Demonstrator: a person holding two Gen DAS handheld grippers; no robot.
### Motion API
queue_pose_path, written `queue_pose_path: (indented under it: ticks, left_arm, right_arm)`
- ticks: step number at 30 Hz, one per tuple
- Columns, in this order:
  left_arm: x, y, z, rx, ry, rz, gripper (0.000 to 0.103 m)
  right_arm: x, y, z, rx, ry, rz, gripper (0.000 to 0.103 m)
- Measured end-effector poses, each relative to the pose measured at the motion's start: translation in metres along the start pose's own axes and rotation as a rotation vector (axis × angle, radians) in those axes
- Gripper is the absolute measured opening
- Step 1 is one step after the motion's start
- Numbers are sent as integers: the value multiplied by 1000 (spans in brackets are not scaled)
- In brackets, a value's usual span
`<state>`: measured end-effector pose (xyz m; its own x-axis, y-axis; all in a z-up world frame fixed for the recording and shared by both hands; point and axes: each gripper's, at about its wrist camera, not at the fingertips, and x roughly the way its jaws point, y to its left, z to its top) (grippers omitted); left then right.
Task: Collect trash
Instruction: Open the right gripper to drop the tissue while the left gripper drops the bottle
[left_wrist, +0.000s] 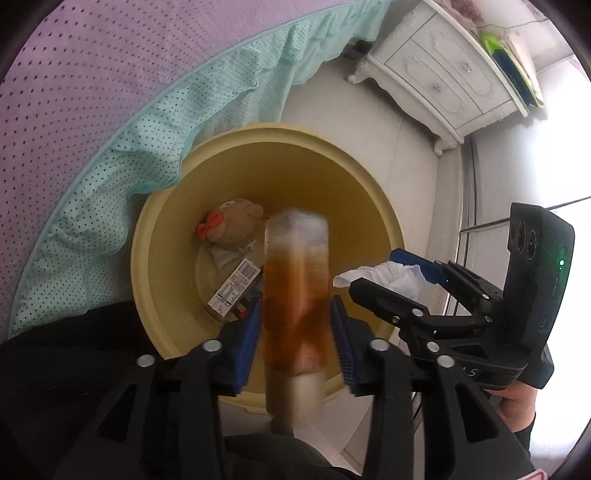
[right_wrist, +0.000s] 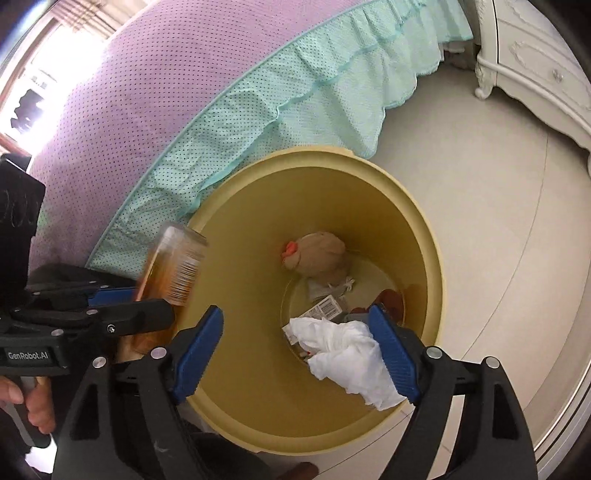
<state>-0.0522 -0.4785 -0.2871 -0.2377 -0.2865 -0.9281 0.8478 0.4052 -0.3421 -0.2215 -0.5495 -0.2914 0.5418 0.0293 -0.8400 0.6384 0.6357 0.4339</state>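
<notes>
A yellow trash bin (left_wrist: 373, 192) (right_wrist: 424, 236) stands on the floor beside the bed. Inside lie a brown plush toy (left_wrist: 236, 219) (right_wrist: 321, 254) and a barcoded wrapper (left_wrist: 234, 286) (right_wrist: 325, 306). My left gripper (left_wrist: 297, 332) stands over the bin with a blurred bottle of amber liquid (left_wrist: 297, 295) (right_wrist: 173, 269) between its jaws; slight gaps show beside the bottle. My right gripper (right_wrist: 295, 354) is open over the bin, with a crumpled white tissue (right_wrist: 347, 354) (left_wrist: 391, 275) against its right finger (right_wrist: 391, 354).
The bed with a purple cover (left_wrist: 85, 81) and mint ruffled skirt (right_wrist: 295, 92) borders the bin on the left. A white nightstand (left_wrist: 443, 74) (right_wrist: 546, 62) stands at the back right on a pale tiled floor (right_wrist: 498, 221).
</notes>
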Motion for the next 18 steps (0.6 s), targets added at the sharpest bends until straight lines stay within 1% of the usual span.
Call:
queue_pose_path:
  ticks: [2, 6, 11, 12, 14, 15, 17, 18]
  left_arm:
    - [-1, 1, 0, 2, -3, -9, 54]
    - [-2, 1, -1, 6, -4, -14, 54]
    - [-5, 0, -2, 10, -11, -23, 53]
    - [-6, -1, -2, 9, -14, -23, 53]
    - [-8, 0, -2, 7, -21, -27, 54]
    - [-8, 0, -3, 4, -22, -30, 54]
    - [-9, 1, -3, -1, -23, -35, 54]
    - [-10, 2, -3, -5, -24, -37, 54]
  right_arm:
    - [2, 2, 0, -9, 8, -5, 78]
    - [5, 5, -1, -24, 16, -9, 78]
    - [10, 16, -2, -83, 24, -51, 78]
    - [11, 21, -3, -109, 21, -74, 78]
    - [16, 34, -6, -203, 8, -161, 78]
    - [20, 40, -8, -261, -1, -214, 78]
    - [31, 57, -16, -407, -20, -354, 78]
    - [34, 61, -19, -452, -32, -387, 76]
